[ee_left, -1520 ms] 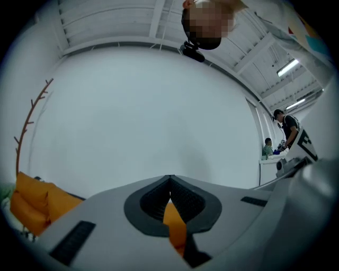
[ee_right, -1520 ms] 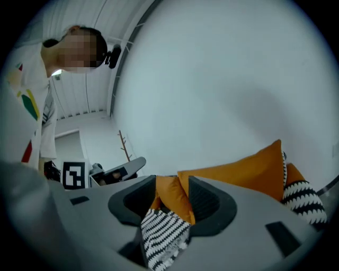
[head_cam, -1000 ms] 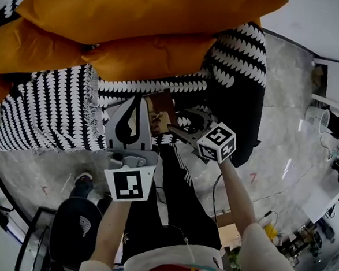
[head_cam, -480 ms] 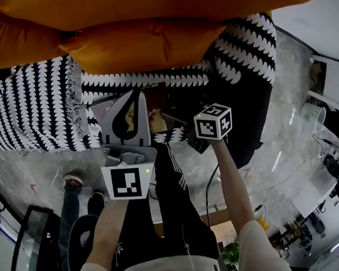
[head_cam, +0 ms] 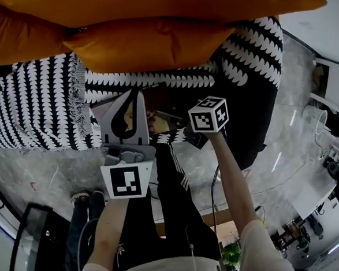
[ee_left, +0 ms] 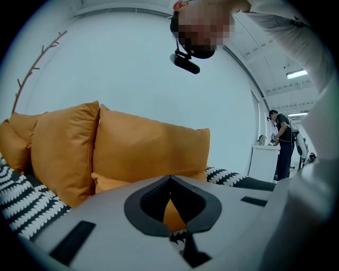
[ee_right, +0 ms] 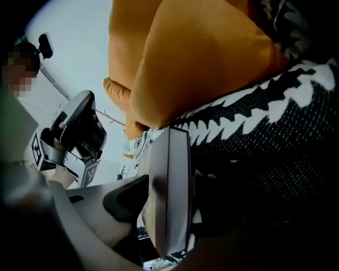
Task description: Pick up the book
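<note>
Over the last second the right gripper has risen toward 12 o'clock, its jaws clamped on the book. The book is likely lifting off the patterned throw. At its 9 o'clock, the left gripper has its jaws together, empty.

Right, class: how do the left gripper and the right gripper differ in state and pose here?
The left gripper has its jaws closed together on nothing, while the right gripper has its jaws clamped on the book. The left gripper faces the orange cushions level, whereas the right gripper looks rolled sideways, since its view shows the scene tilted. Both are hand-held near the patterned throw.
</note>
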